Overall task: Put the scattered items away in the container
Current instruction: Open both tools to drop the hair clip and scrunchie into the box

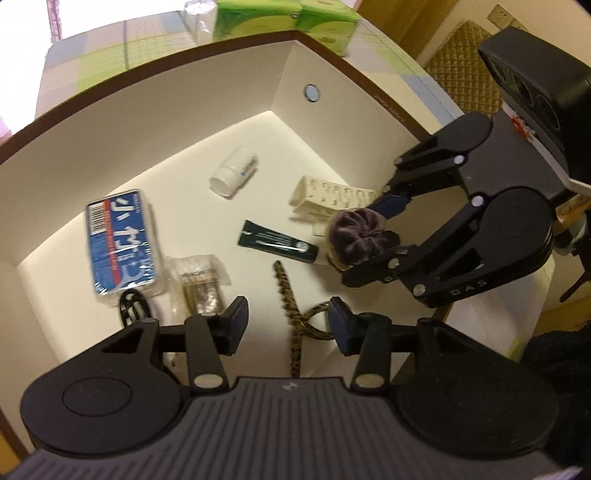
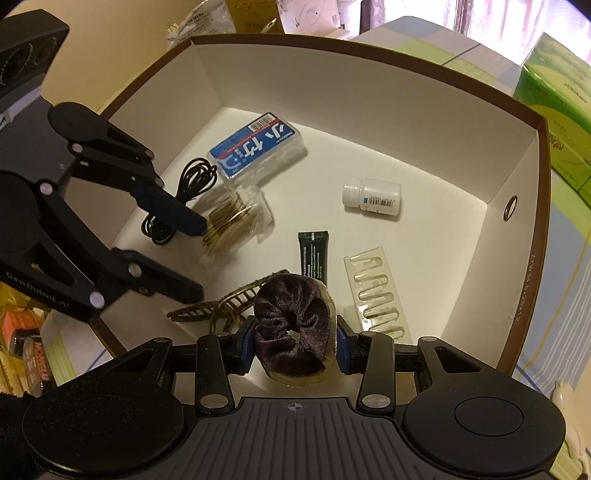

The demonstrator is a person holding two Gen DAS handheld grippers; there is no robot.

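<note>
Most items were already laid in the box (image 2: 524, 206). A scrunchie (image 2: 295, 321) was clamped in the right tool (image 2: 295, 345) above the box floor, not yet released; the left tool (image 1: 286, 325) was spread, empty.

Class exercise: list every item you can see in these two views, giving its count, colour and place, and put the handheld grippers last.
box: 1, white inside, brown rim, on table
floss-pick case: 1, blue label, box floor
pill bottle: 1, white, box floor
tube: 1, dark green, box floor
hairpin bag: 1, clear, gold pins, box floor
cord: 1, black, beside bag
hair claw: 1, mottled brown, box floor
clear tray: 1, box floor
scrunchie: 1, dark purple, held
tissue packs: green, behind box
right gripper: black, shut on scrunchie
left gripper: black, open
</note>
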